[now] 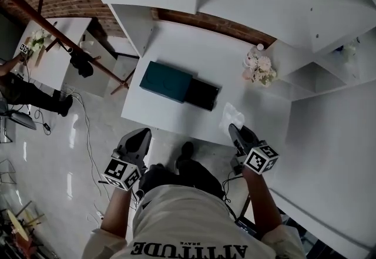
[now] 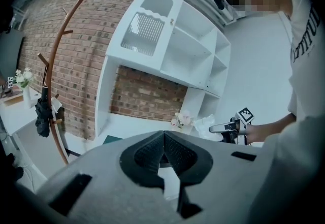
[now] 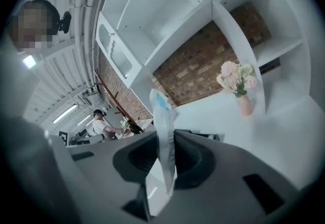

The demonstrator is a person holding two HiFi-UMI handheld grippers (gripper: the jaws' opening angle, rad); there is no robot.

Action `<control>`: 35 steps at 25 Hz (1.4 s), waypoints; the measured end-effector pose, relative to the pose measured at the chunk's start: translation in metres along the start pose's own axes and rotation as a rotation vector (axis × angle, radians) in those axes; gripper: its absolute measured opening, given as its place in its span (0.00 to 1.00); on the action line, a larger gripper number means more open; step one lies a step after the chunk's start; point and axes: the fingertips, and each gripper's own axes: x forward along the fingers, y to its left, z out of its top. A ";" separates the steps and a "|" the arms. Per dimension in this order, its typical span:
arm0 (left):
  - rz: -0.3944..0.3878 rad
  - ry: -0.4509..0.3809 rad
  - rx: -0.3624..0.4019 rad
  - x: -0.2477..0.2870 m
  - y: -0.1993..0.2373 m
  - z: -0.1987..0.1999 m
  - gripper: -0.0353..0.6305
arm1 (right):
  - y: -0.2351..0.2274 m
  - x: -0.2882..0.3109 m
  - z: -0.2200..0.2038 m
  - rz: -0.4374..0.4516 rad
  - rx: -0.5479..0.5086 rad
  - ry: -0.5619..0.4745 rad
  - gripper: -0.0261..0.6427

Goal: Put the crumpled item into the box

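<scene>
On the white table (image 1: 176, 46) lie a flat teal box (image 1: 166, 80) and a black box (image 1: 202, 93) touching its right end. My right gripper (image 1: 237, 130) is at the table's near edge, just right of the boxes, shut on a crumpled white item (image 1: 232, 115). In the right gripper view the crumpled item (image 3: 161, 116) stands upright, pinched between the jaws of the right gripper (image 3: 163, 139), with some blue print at its top. My left gripper (image 1: 136, 141) hangs below the table's near edge with its pads together. The left gripper (image 2: 163, 141) holds nothing.
A small vase of pale flowers (image 1: 259, 68) stands at the table's right end, against white shelving (image 1: 329, 29). A wooden coat stand (image 1: 70, 46) is to the left, over the floor. A person (image 1: 23, 90) stands at another white table far left.
</scene>
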 end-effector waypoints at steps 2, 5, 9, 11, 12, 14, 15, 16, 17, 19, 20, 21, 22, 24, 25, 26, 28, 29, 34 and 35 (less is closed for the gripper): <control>0.001 0.014 -0.006 0.008 -0.001 -0.005 0.09 | -0.007 0.010 0.000 0.010 0.002 0.024 0.15; 0.001 0.034 -0.011 0.020 -0.001 -0.011 0.09 | -0.016 0.027 -0.001 0.021 0.010 0.060 0.15; 0.001 0.050 -0.005 0.035 0.003 -0.014 0.09 | -0.031 0.050 -0.003 0.024 0.032 0.094 0.15; 0.004 0.059 -0.004 0.039 0.006 -0.015 0.09 | -0.036 0.059 -0.006 0.017 0.035 0.113 0.15; 0.006 0.063 -0.005 0.039 0.008 -0.016 0.09 | -0.038 0.064 -0.008 0.012 0.035 0.124 0.15; 0.006 0.065 -0.011 0.041 0.012 -0.017 0.09 | -0.042 0.074 -0.012 0.001 0.042 0.143 0.15; 0.003 0.067 -0.013 0.042 0.014 -0.017 0.09 | -0.044 0.079 -0.014 -0.006 0.047 0.151 0.15; 0.000 0.070 -0.016 0.043 0.017 -0.018 0.09 | -0.046 0.084 -0.016 -0.012 0.050 0.159 0.15; -0.003 0.075 -0.021 0.044 0.019 -0.020 0.09 | -0.049 0.090 -0.018 -0.018 0.053 0.168 0.15; -0.011 0.084 -0.028 0.049 0.025 -0.023 0.09 | -0.054 0.102 -0.023 -0.026 0.054 0.187 0.15; -0.015 0.088 -0.028 0.051 0.028 -0.024 0.09 | -0.056 0.108 -0.025 -0.028 0.054 0.197 0.15; -0.021 0.090 -0.027 0.054 0.032 -0.024 0.09 | -0.059 0.115 -0.027 -0.031 0.053 0.206 0.15; -0.027 0.093 -0.025 0.057 0.036 -0.024 0.09 | -0.061 0.121 -0.030 -0.035 0.053 0.217 0.15; -0.037 0.098 -0.029 0.063 0.043 -0.023 0.09 | -0.065 0.132 -0.034 -0.046 0.051 0.239 0.15; -0.042 0.100 -0.032 0.065 0.047 -0.023 0.09 | -0.066 0.137 -0.036 -0.051 0.049 0.250 0.15; -0.047 0.102 -0.034 0.067 0.050 -0.023 0.09 | -0.067 0.142 -0.038 -0.055 0.046 0.261 0.15; -0.057 0.104 -0.037 0.071 0.057 -0.023 0.09 | -0.068 0.153 -0.043 -0.061 0.040 0.281 0.15; -0.063 0.106 -0.039 0.072 0.059 -0.024 0.09 | -0.068 0.158 -0.045 -0.064 0.037 0.289 0.15; -0.082 0.120 -0.052 0.076 0.067 -0.031 0.09 | -0.075 0.185 -0.058 -0.073 0.035 0.334 0.15; -0.084 0.123 -0.053 0.076 0.070 -0.033 0.09 | -0.076 0.190 -0.061 -0.074 0.037 0.344 0.15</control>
